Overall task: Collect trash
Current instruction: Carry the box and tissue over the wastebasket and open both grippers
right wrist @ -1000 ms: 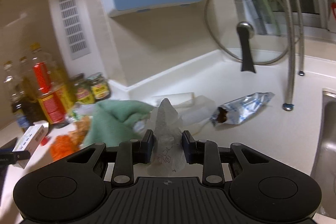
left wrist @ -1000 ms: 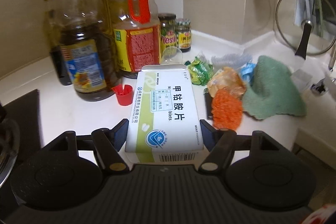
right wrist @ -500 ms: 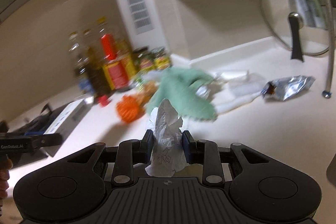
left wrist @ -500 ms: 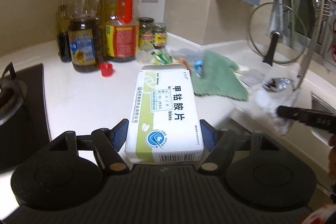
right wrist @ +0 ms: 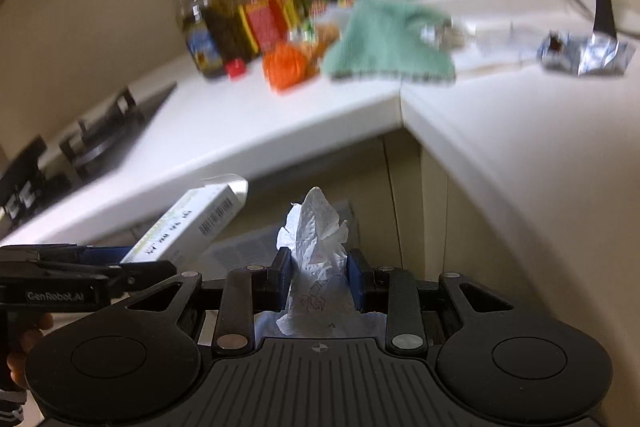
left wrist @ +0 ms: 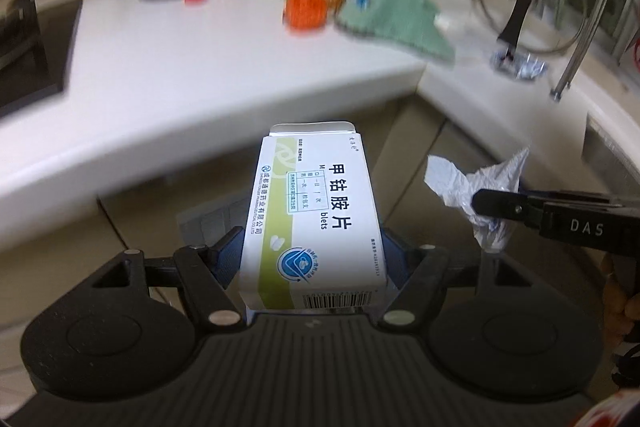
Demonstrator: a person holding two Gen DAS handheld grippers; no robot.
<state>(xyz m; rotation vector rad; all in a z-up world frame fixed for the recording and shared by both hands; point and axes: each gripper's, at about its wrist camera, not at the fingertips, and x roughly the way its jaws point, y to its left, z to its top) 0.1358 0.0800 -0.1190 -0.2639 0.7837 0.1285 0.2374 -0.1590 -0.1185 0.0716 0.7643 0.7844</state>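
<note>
Left wrist view: both tongs now hang off the desk [left wrist: 224, 75] edge; left tongs [left wrist: 314, 259] grip the medicine box [left wrist: 316, 223], right tongs [right wrist: 316, 279] grip crumpled paper [right wrist: 316, 239], so I judge dropping comes next.

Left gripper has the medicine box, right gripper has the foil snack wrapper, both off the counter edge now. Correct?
Not quite. The right gripper is clamped on a crumpled white paper, not the foil wrapper, which lies on the counter by the pot lid's handle; the right wrist view shows this. The left gripper does hold the medicine box, and both are off the counter edge.
</note>
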